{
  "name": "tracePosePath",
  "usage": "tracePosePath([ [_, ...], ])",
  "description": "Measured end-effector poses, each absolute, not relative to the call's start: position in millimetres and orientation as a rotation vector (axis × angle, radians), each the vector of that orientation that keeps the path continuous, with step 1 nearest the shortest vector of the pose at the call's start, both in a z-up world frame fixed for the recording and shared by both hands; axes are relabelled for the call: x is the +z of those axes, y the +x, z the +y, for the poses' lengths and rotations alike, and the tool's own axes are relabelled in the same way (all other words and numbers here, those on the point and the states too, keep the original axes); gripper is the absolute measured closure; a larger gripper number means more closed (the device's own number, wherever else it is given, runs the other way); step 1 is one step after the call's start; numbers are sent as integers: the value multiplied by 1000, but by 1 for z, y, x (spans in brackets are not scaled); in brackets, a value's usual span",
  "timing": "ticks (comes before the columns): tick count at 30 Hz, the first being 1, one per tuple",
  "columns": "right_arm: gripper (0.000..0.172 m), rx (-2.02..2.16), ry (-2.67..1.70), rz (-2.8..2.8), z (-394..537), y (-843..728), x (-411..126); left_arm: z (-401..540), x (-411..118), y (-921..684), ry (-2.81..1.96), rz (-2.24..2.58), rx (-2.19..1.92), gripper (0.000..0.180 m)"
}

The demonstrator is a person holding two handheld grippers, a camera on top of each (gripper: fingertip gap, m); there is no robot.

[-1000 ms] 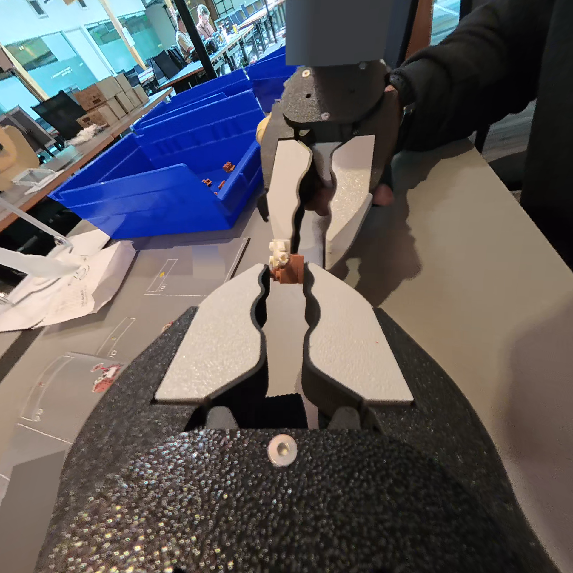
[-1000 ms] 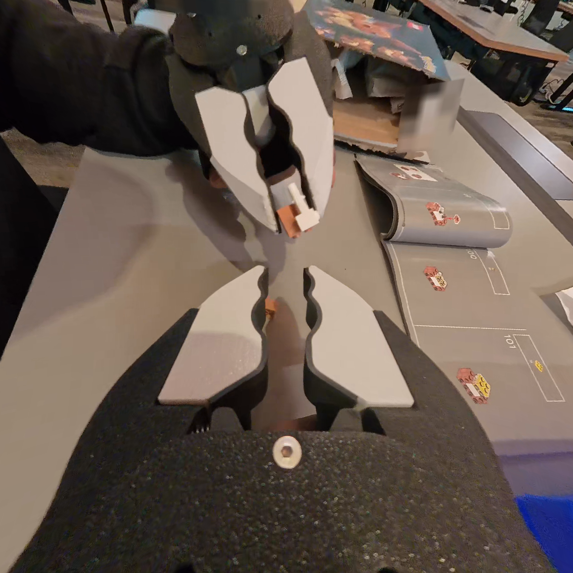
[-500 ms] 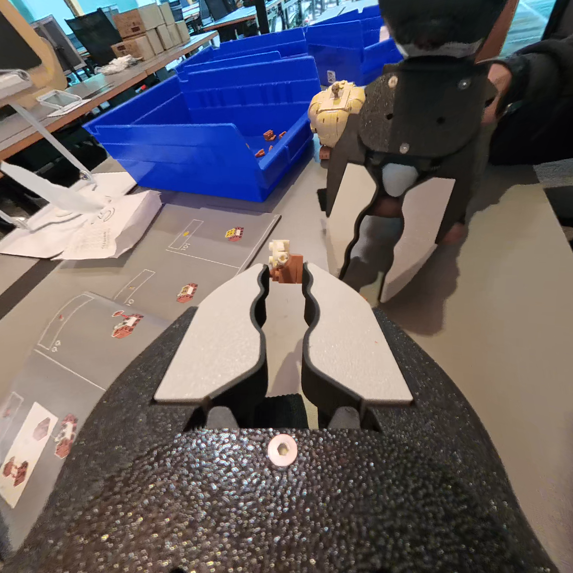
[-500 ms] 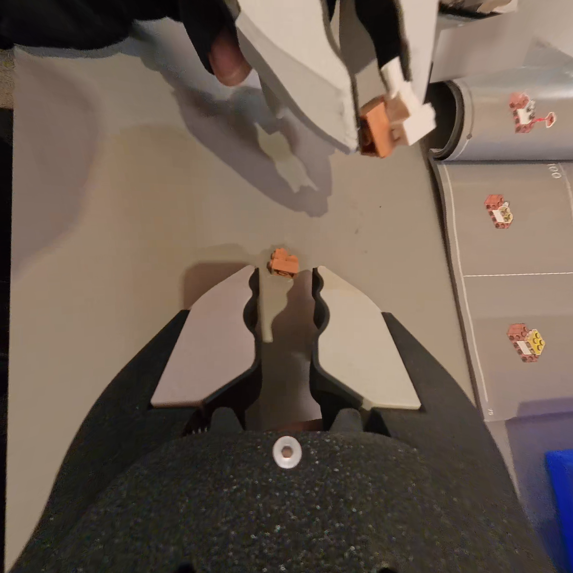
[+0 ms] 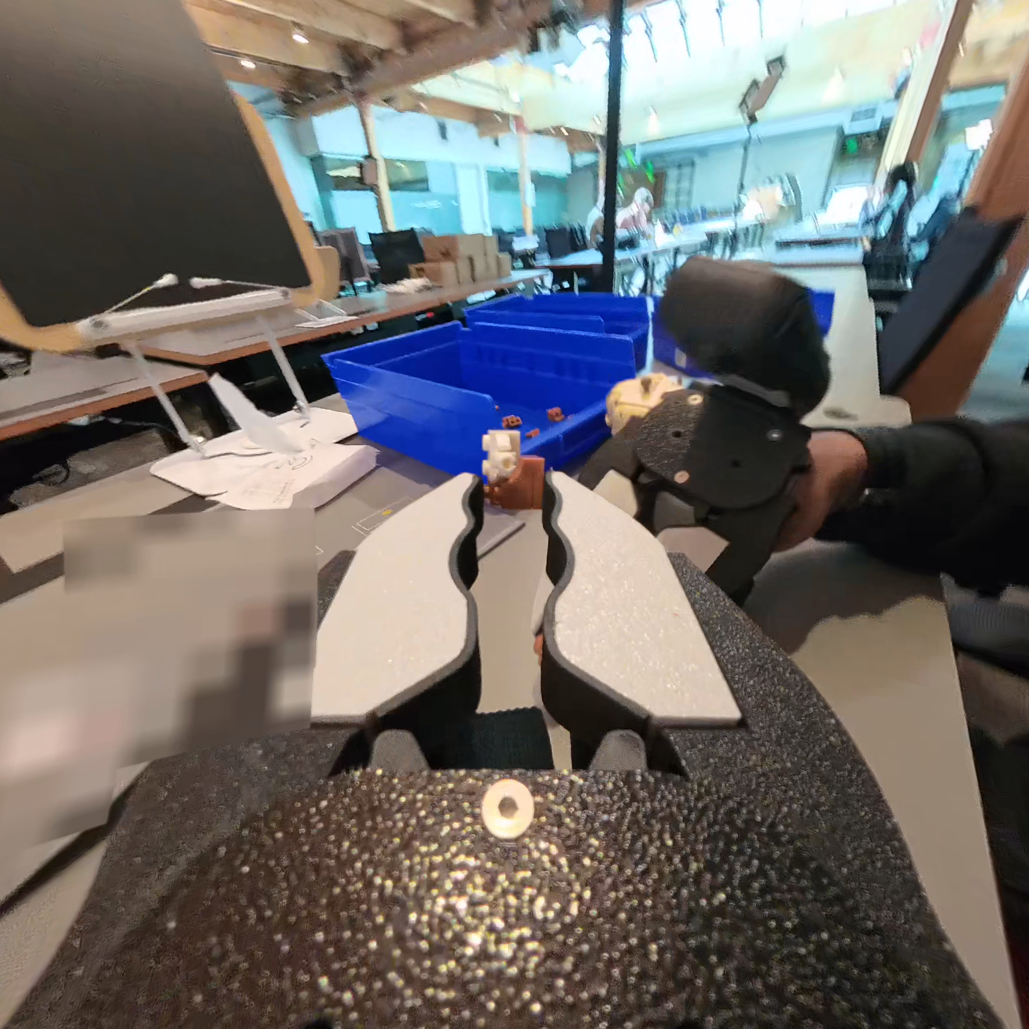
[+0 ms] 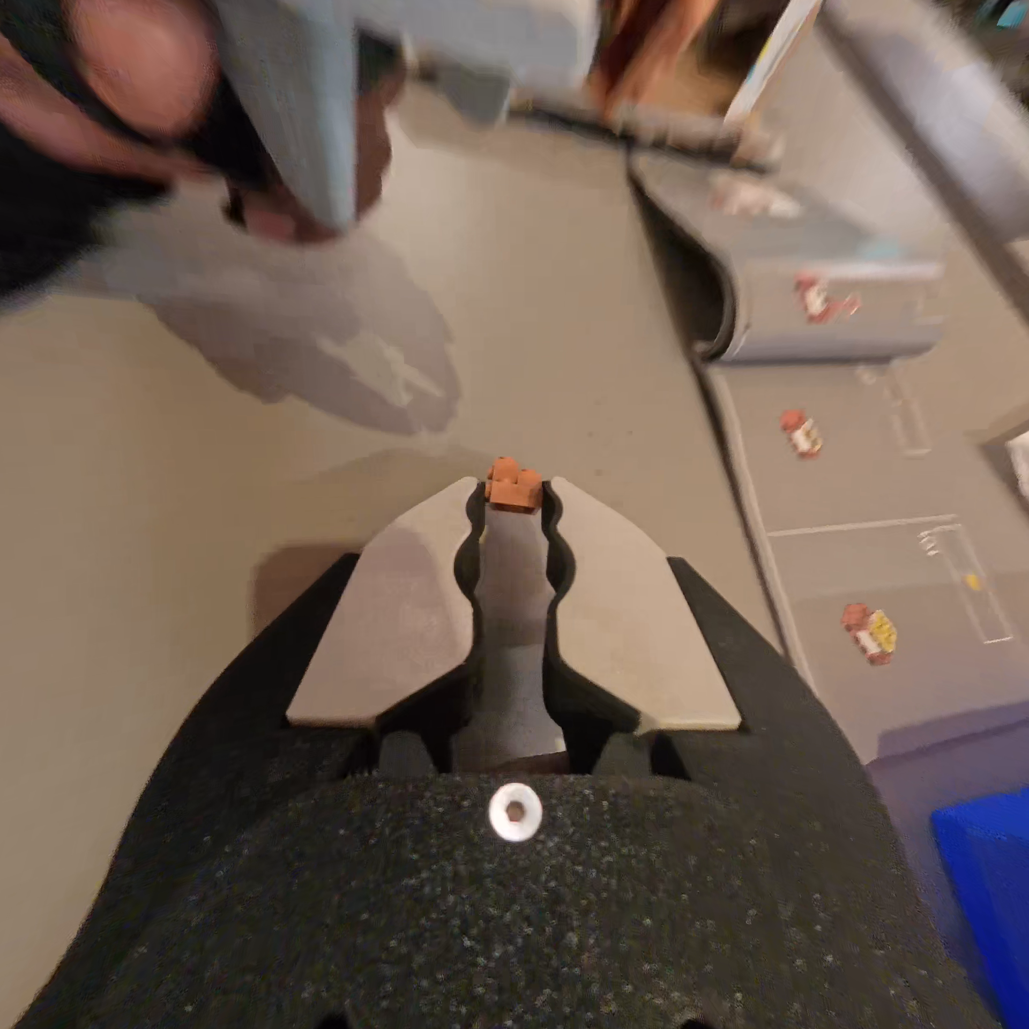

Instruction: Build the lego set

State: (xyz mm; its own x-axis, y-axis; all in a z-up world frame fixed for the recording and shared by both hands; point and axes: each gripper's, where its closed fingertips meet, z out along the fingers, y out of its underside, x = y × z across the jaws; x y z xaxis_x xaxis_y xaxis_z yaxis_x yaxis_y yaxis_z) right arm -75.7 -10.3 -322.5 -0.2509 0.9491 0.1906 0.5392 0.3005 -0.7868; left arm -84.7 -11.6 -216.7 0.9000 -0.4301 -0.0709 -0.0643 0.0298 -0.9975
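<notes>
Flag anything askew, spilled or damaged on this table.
Mostly tidy. The booklet has a page curled over instead of lying flat, and crumpled white paper lies by the blue bin. Nothing looks spilled or broken.

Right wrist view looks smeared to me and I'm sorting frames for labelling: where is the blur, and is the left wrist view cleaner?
Right wrist view: the top is motion-blurred, with the hand and grey instruction booklet smeared; the small orange brick between the fingers stays sharp. Left wrist view: the brown-and-white brick assembly is crisp, the blue plastic bin is clear, and the hall behind is soft.
</notes>
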Motion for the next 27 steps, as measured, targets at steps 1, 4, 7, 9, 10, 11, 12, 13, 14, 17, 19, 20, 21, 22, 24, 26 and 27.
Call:
tracePosePath([
  [1, 153, 847, -1290, -1858, -13, -76, -311, -13, -218, -87, -1517, 361, -309, 161],
  [4, 153, 1137, -1211, -1739, -29, -74, -274, -18, -226, -92, -1513, 317, -327, 161],
  [7, 153, 1402, -1202, -1657, -38, -72, -246, -27, -221, -94, -1471, 313, -310, 162],
  [9, 153, 1550, -1183, -1597, -43, -72, -229, -31, -223, -95, -1461, 313, -308, 161],
  [10, 153, 1603, -1177, -1571, -45, -73, -223, -31, -222, -98, -1454, 296, -310, 161],
  [11, 153, 1633, -1172, -1548, -46, -76, -219, -32, -221, -99, -1450, 283, -327, 161],
  [12, 153, 1641, -1160, -1528, -46, -78, -216, -33, -219, -98, -1438, 282, -349, 161],
  [13, 153, 1644, -1143, -1511, -46, -80, -214, -33, -215, -98, -1418, 278, -364, 162],
  [14, 153, 1651, -1131, -1493, -46, -81, -212, -34, -212, -97, -1399, 274, -379, 162],
  [17, 153, 1727, -1097, -1429, -48, -84, -204, -35, -206, -97, -1369, 254, -435, 162],
  [19, 153, 1788, -1075, -1379, -47, -84, -202, -37, -206, -99, -1359, 226, -452, 161],
  [20, 153, 1811, -1078, -1353, -45, -85, -202, -39, -206, -99, -1356, 229, -447, 162],
  [21, 153, 1836, -1080, -1329, -42, -86, -202, -40, -208, -100, -1360, 230, -432, 162],
  [22, 153, 1863, -1083, -1306, -40, -86, -202, -40, -211, -104, -1373, 218, -415, 162],
  [24, 153, 1911, -1096, -1263, -34, -87, -202, -41, -218, -108, -1398, 195, -413, 161],
  [26, 153, 1919, -1117, -1265, -32, -89, -205, -45, -217, -109, -1385, 190, -421, 161],
  [27, 153, 1916, -1125, -1277, -33, -91, -207, -47, -217, -109, -1377, 195, -417, 162],
])
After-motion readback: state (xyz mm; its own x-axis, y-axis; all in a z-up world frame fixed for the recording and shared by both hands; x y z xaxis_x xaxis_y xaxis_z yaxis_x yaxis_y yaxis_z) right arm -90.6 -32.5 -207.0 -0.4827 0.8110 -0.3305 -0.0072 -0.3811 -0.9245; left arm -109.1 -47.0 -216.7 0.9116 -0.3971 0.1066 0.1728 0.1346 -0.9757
